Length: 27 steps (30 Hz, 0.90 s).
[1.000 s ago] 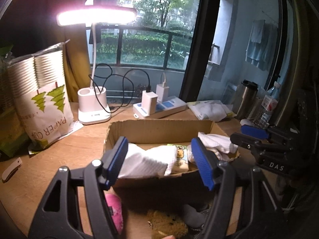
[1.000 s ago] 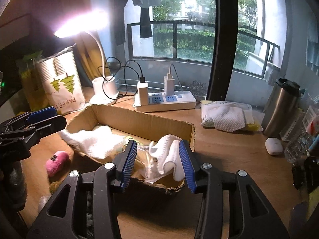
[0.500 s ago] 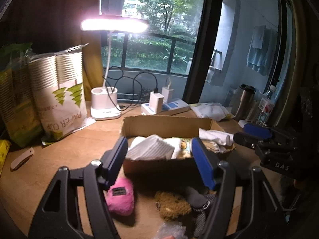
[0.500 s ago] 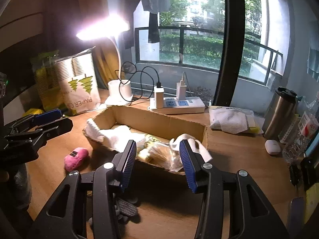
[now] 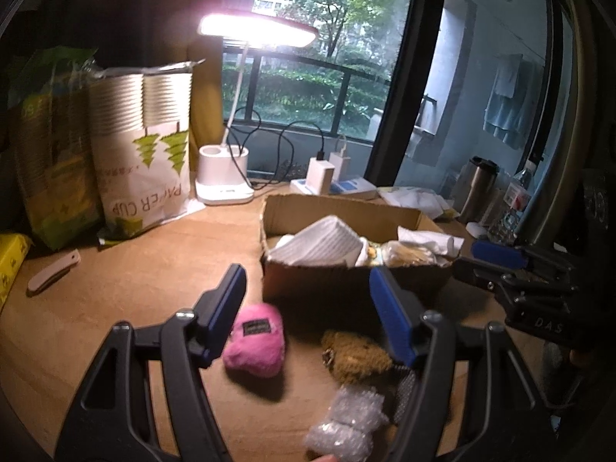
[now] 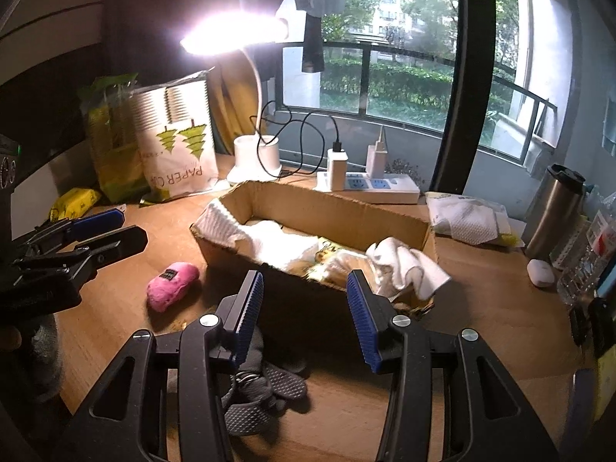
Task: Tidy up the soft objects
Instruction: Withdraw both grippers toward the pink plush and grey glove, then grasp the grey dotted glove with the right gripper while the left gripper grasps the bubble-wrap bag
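Note:
A shallow cardboard box (image 5: 338, 211) (image 6: 327, 211) sits mid-table with white towels (image 6: 277, 242), a yellowish packet and a white cloth (image 6: 408, 265) draped over its right corner. On the table in front of it lie a pink plush (image 5: 256, 340) (image 6: 173, 285), a brown fuzzy toy (image 5: 354, 354), a wad of bubble wrap (image 5: 346, 423) and a grey glove (image 6: 261, 392). My left gripper (image 5: 308, 300) hangs open and empty above the pink plush and brown toy. My right gripper (image 6: 306, 308) is open and empty over the glove, short of the box.
A lit desk lamp (image 5: 225, 181), a bag of paper cups (image 5: 146, 169), a power strip with chargers (image 6: 369, 184), a wipes packet (image 6: 466, 215), a steel tumbler (image 6: 558, 211) and a white case (image 6: 539, 273) ring the box. A bottle stands at the far right.
Both grippers have drawn back from the box toward the table's near side. The pink plush, brown toy, bubble wrap and glove have come into view below them. Jaws unchanged.

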Tool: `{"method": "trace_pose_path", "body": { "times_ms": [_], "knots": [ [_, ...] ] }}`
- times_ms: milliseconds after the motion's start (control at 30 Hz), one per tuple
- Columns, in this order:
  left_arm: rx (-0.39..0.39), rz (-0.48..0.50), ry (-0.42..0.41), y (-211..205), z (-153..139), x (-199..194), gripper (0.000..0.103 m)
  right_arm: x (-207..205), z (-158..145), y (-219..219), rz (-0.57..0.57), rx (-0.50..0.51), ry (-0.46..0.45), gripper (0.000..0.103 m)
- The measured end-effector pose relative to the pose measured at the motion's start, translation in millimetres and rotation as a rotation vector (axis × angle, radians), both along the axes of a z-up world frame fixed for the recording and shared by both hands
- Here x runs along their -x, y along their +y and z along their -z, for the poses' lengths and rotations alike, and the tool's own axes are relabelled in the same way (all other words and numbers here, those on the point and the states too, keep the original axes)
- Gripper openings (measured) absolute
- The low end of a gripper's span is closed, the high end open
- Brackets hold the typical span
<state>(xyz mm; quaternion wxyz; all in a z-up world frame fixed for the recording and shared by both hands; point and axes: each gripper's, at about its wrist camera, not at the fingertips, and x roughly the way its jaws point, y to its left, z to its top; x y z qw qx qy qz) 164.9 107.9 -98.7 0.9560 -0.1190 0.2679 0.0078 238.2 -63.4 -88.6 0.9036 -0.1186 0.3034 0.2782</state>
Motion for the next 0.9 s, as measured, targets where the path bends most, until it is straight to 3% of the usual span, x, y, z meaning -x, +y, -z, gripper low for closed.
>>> {"method": "trace_pose_path", "body": {
  "times_ms": [700,900],
  "knots": [
    [0.034,0.0,0.119,-13,67,42,0.069,37,68,8,-0.049,0.029,0.108,0.048],
    [0.023,0.038,0.136,-27,68,41,0.069,37,86,2,-0.028,0.029,0.149,0.048]
  ]
}}
